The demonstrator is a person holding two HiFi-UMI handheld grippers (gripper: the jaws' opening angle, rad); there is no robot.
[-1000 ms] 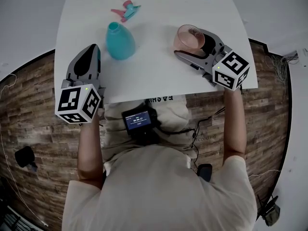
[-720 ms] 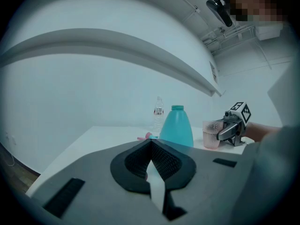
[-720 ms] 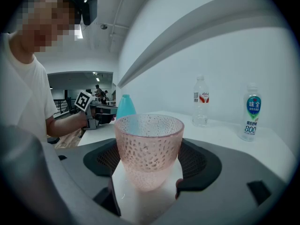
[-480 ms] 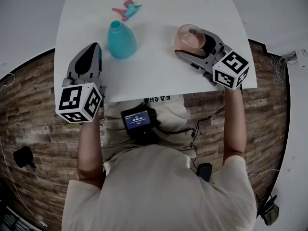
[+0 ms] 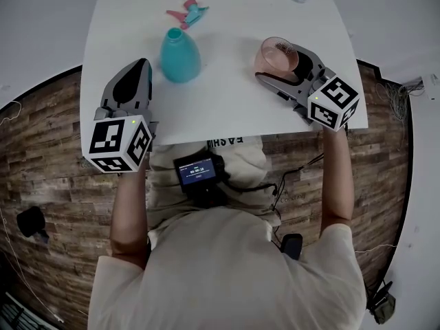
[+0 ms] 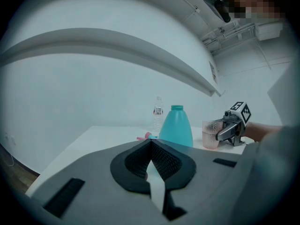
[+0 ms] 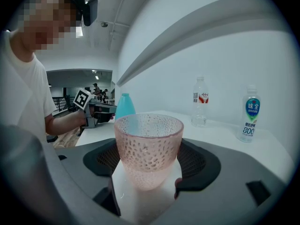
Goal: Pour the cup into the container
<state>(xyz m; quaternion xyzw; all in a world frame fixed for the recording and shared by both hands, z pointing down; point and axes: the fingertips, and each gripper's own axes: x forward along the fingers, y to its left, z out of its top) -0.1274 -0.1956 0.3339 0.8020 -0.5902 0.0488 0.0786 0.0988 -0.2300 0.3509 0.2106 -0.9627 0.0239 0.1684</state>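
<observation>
A pink dimpled cup (image 5: 275, 52) stands upright on the white table (image 5: 220, 95) at the right. My right gripper (image 5: 282, 62) is shut on it, one jaw on each side. In the right gripper view the cup (image 7: 148, 146) fills the gap between the pads. The teal bottle (image 5: 180, 55), with its neck uncapped, stands left of the middle. My left gripper (image 5: 140, 67) rests near the table's left edge, short of the bottle, jaws shut with nothing in them. From the left gripper view the teal bottle (image 6: 176, 126) and the cup (image 6: 210, 134) stand ahead.
A pink and teal spray cap (image 5: 187, 12) lies beyond the teal bottle. A clear water bottle (image 7: 199, 102) and a white labelled bottle (image 7: 251, 114) stand at the table's far edge. Wooden floor surrounds the table.
</observation>
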